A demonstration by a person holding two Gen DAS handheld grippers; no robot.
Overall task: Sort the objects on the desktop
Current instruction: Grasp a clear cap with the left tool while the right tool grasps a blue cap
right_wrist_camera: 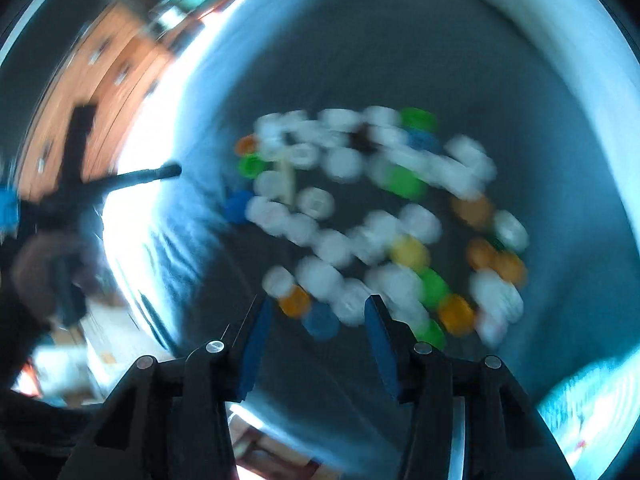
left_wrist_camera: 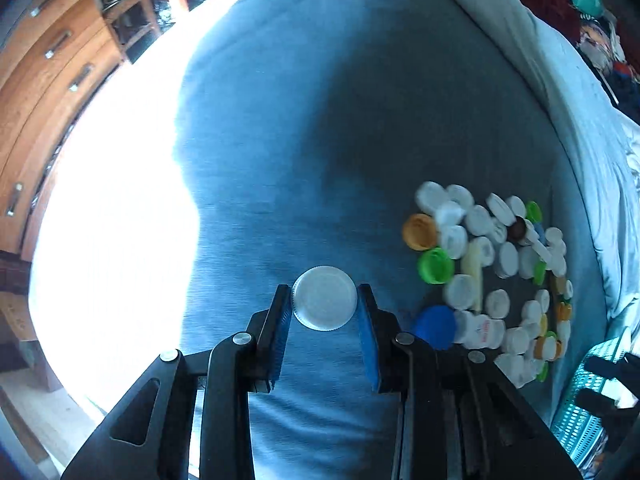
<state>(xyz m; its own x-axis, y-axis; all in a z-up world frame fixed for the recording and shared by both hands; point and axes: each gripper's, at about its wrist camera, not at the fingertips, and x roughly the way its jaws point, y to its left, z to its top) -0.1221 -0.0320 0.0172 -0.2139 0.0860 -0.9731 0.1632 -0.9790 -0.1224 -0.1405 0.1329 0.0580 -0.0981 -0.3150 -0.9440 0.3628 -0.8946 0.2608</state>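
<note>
A round white cap [left_wrist_camera: 325, 298] lies on the blue cloth [left_wrist_camera: 320, 140], and my left gripper [left_wrist_camera: 324, 301] points down at it with both blue pads against the cap's rim. To its right spreads a pile of several caps [left_wrist_camera: 492, 264], mostly white, with green, orange, yellow and blue ones mixed in. The right wrist view is blurred by motion. My right gripper [right_wrist_camera: 318, 306] hangs over the near edge of the same pile [right_wrist_camera: 372, 216], jaws apart. A blue cap [right_wrist_camera: 320, 322] and a white cap [right_wrist_camera: 352, 308] lie below the gap, with no pad pressing on them.
A teal perforated basket [left_wrist_camera: 588, 412] stands at the lower right, also seen as a teal basket [right_wrist_camera: 592, 400] in the right wrist view. Wooden drawers [left_wrist_camera: 44, 64] rise at the left beyond a glaring sunlit patch [left_wrist_camera: 112, 220]. Pale bedding [left_wrist_camera: 580, 128] is bunched along the right edge.
</note>
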